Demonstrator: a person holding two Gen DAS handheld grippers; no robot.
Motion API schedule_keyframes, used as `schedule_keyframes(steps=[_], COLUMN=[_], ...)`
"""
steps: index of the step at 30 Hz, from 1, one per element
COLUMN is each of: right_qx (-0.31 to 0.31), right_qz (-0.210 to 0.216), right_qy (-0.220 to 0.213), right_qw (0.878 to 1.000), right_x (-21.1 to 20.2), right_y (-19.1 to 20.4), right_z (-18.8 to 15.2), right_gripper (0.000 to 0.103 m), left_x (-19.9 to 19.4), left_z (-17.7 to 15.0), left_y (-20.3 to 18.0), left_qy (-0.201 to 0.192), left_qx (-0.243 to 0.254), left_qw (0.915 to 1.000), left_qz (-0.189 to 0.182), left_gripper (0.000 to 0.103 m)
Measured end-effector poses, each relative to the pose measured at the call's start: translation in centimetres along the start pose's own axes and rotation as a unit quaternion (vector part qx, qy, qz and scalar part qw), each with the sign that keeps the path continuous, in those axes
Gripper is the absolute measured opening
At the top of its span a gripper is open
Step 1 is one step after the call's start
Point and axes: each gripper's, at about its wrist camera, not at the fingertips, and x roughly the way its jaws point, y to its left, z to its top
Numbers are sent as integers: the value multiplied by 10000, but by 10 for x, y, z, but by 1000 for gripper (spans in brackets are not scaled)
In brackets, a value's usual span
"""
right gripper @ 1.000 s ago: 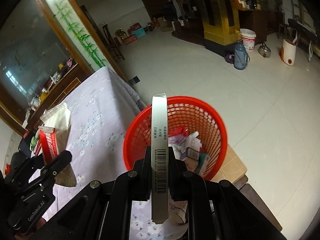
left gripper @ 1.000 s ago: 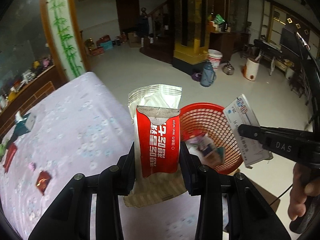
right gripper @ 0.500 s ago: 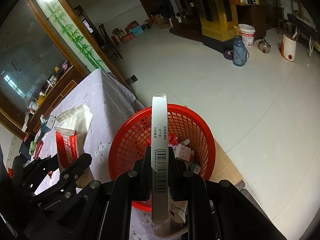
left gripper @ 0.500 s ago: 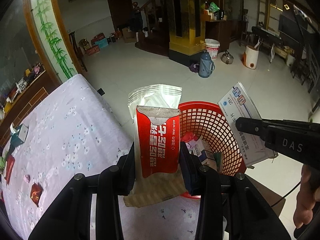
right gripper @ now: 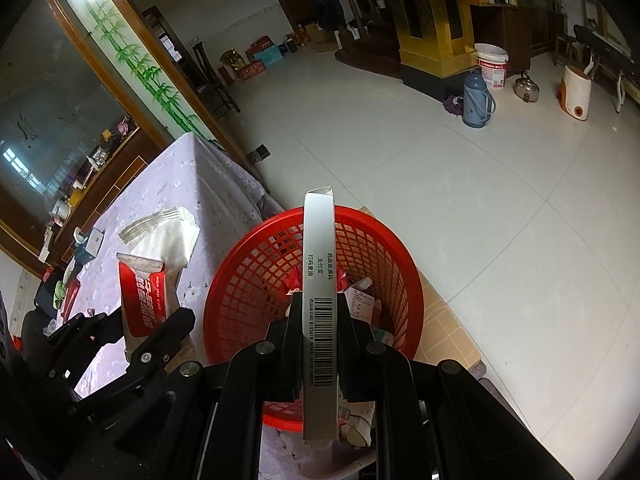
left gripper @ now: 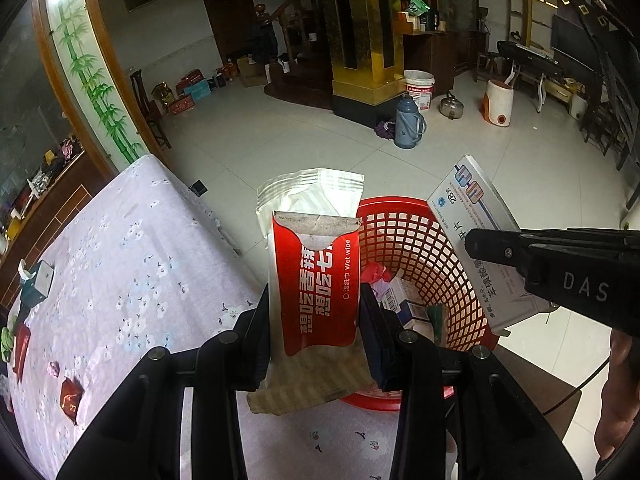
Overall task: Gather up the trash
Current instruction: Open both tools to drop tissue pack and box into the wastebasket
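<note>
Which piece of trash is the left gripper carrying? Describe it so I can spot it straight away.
Find the red mesh basket beside the cloth-covered table. Just in front of its near rim, the left gripper is shut on an upright wet wipe packet. Unlike the white and blue box in the right gripper, it is soft, red-labelled, and torn open on top.

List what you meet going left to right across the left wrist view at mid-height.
Floral tablecloth → red wet wipe packet held in the left gripper → red mesh basket → white medicine box → right gripper.

One basket (left gripper: 404, 236), perhaps two wrappers (left gripper: 70, 398).
</note>
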Motion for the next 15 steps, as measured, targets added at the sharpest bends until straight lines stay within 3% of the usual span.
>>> schedule_keyframes(steps=[11, 15], right_qx=[-34, 86], right_qz=[-55, -77], right_qy=[30, -70], right_qw=[10000, 9999], right_x=[9, 5], right_y=[1, -3], right_z=[8, 16], right_gripper=[14, 25], left_x=[0, -2], left_z=[-2, -3], left_y=[1, 5], left_qy=[-49, -37], left_qx=[-92, -165], left_qw=[9999, 9998], left_qz=[-36, -106], left_gripper=[41, 43])
